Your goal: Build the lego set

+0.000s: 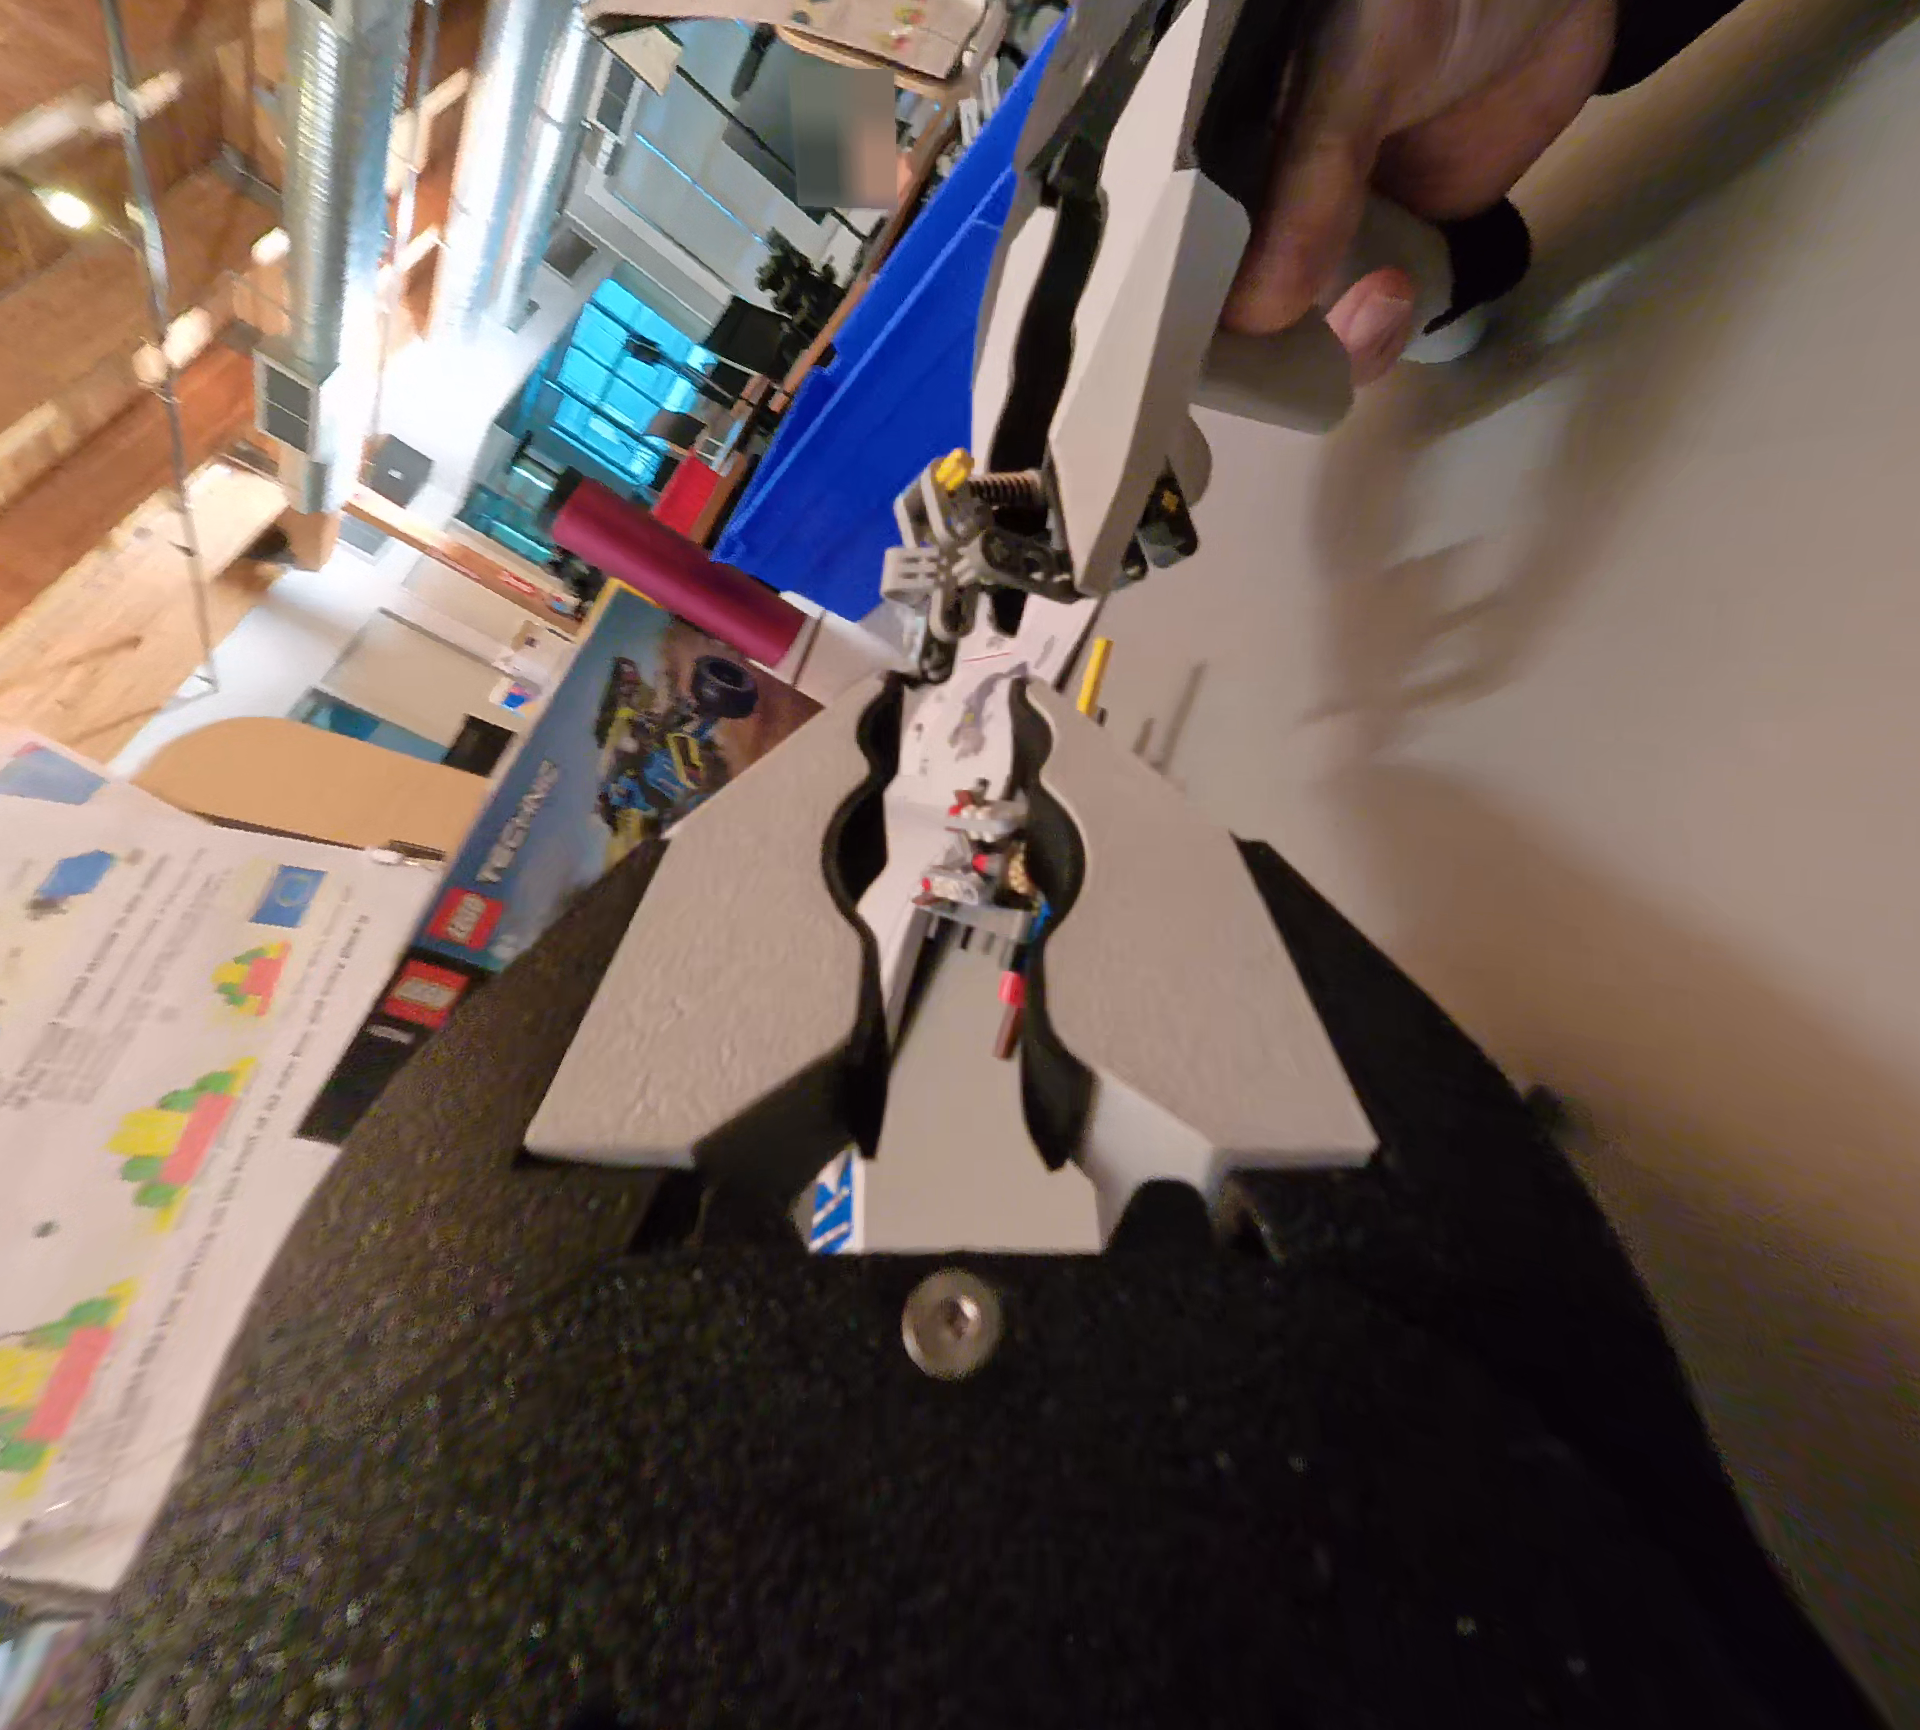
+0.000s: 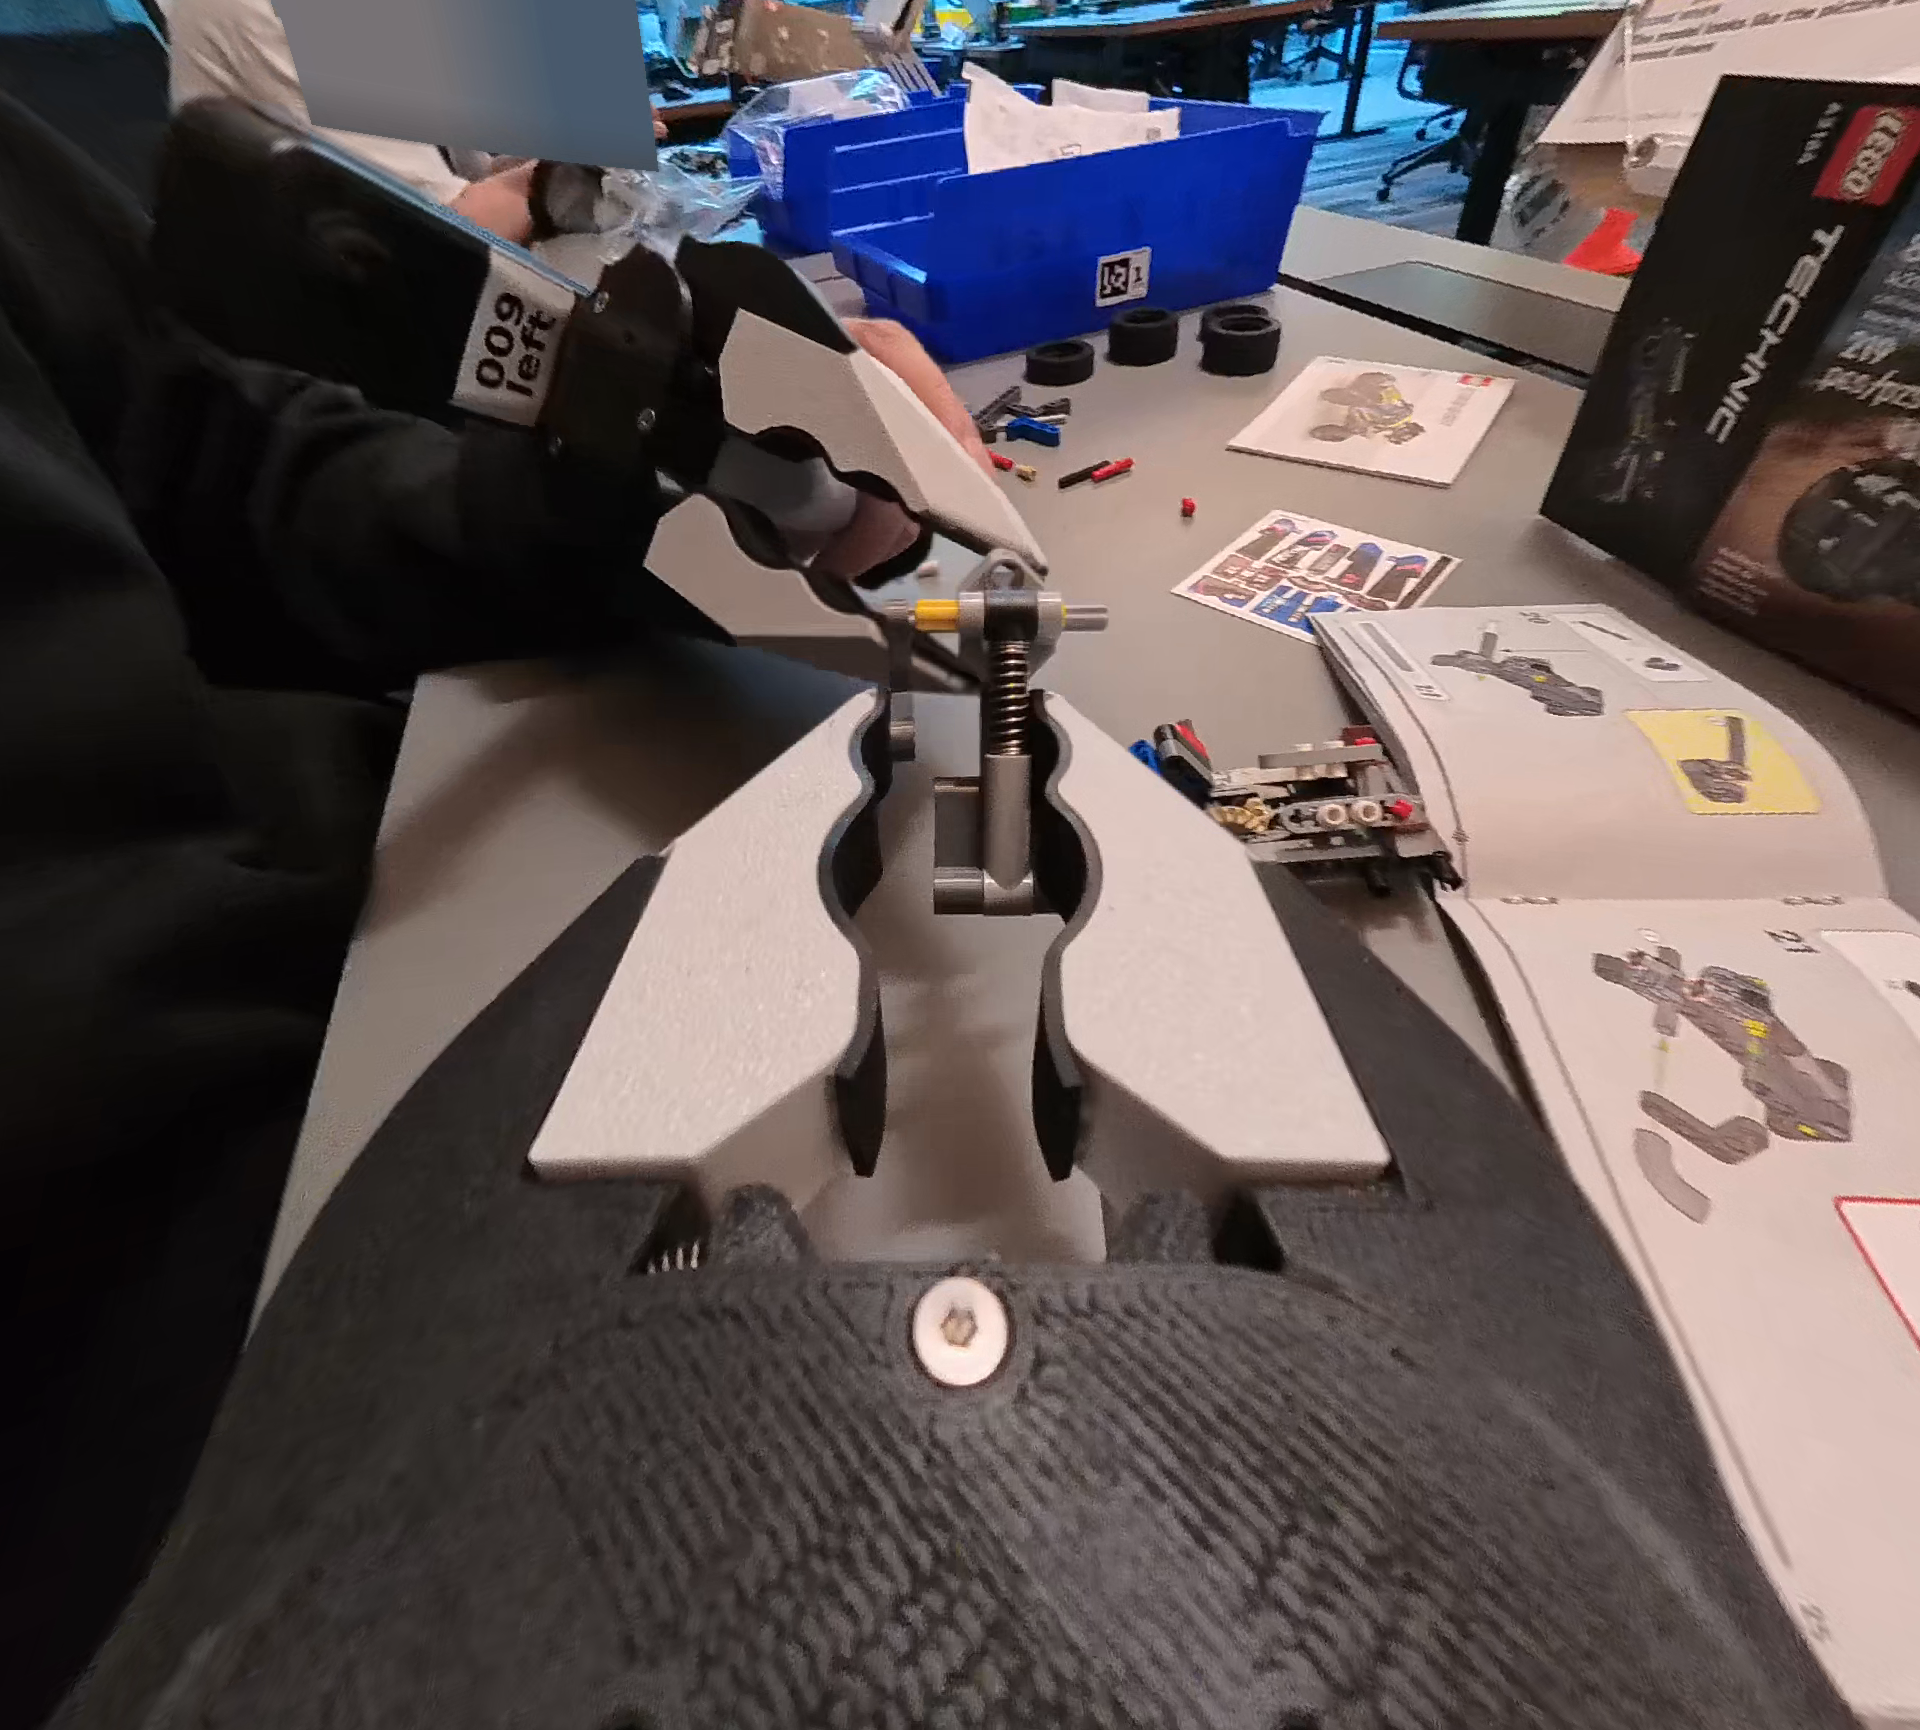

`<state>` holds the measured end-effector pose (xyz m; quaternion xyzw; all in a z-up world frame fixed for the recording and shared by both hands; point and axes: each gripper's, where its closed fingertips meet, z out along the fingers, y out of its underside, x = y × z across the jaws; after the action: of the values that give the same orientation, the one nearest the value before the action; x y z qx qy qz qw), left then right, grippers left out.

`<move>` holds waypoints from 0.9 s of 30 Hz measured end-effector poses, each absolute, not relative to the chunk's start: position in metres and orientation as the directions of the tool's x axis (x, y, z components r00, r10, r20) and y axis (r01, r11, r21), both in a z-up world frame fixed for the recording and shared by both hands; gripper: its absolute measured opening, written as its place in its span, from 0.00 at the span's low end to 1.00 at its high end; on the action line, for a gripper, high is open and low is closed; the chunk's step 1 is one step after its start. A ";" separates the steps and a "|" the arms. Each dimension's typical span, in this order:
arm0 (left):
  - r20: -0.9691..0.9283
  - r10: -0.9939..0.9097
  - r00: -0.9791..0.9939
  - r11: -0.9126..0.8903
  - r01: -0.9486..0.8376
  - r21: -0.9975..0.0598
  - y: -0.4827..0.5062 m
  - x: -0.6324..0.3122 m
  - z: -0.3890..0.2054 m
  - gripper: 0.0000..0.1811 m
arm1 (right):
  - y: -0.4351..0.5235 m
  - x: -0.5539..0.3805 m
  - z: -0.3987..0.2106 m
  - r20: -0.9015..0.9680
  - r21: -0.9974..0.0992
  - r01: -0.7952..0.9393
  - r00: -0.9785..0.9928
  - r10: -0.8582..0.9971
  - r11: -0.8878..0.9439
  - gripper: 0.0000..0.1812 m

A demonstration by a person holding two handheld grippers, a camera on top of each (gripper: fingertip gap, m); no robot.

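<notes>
My right gripper (image 2: pixel 966 698) is shut on a small grey Technic assembly (image 2: pixel 1003 797), a shock absorber with a black spring and a cross axle with a yellow bush (image 2: pixel 932 615) on top, held upright above the grey table (image 2: pixel 520 807). It also shows in the left wrist view (image 1: pixel 940 527), held in the right gripper (image 1: pixel 1049 579). My left gripper (image 1: pixel 956 691) has its jaws a narrow gap apart, with its tips right at the assembly's end and nothing seen between them. In the right wrist view the left gripper (image 2: pixel 1023 563) meets the assembly's top from the left.
A partly built grey chassis (image 2: pixel 1320 807) lies beside the open instruction book (image 2: pixel 1610 745). A sticker sheet (image 2: pixel 1314 574), a small booklet (image 2: pixel 1371 418), loose pins (image 2: pixel 1091 470), three tyres (image 2: pixel 1143 335) and blue bins (image 2: pixel 1039 226) lie farther back. The set's box (image 2: pixel 1766 433) stands on the right. The tips of both grippers are at nearly the same place.
</notes>
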<state>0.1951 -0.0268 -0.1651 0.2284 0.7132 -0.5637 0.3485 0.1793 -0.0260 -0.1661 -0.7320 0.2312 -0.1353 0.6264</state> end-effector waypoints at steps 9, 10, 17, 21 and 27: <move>-0.230 0.128 -0.965 0.155 0.248 -0.956 -0.018 0.180 -0.159 0.25 | -0.028 0.180 -0.160 0.107 -0.985 0.016 0.839 -0.534 -0.173 0.13; -0.194 0.145 -0.970 0.152 0.216 -0.965 -0.018 0.178 -0.159 0.28 | -0.026 0.179 -0.161 0.135 -0.981 0.040 0.842 -0.523 -0.189 0.13; -0.272 0.191 -0.943 0.175 0.305 -0.936 -0.018 0.169 -0.167 0.26 | -0.017 0.172 -0.170 0.234 -0.954 0.109 0.853 -0.466 -0.281 0.13; -0.325 0.208 -0.923 0.176 0.362 -0.915 -0.012 0.170 -0.169 0.14 | -0.015 0.169 -0.173 0.249 -0.945 0.116 0.861 -0.443 -0.305 0.13; -0.295 0.197 -0.935 0.165 0.328 -0.930 -0.012 0.171 -0.166 0.12 | -0.013 0.167 -0.177 0.251 -0.939 0.113 0.871 -0.424 -0.323 0.13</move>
<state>0.1715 -0.0124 -0.1663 0.1723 0.7615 -0.6227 0.0529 0.1668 -0.0129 -0.1766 -0.7790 0.0996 -0.2341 0.5731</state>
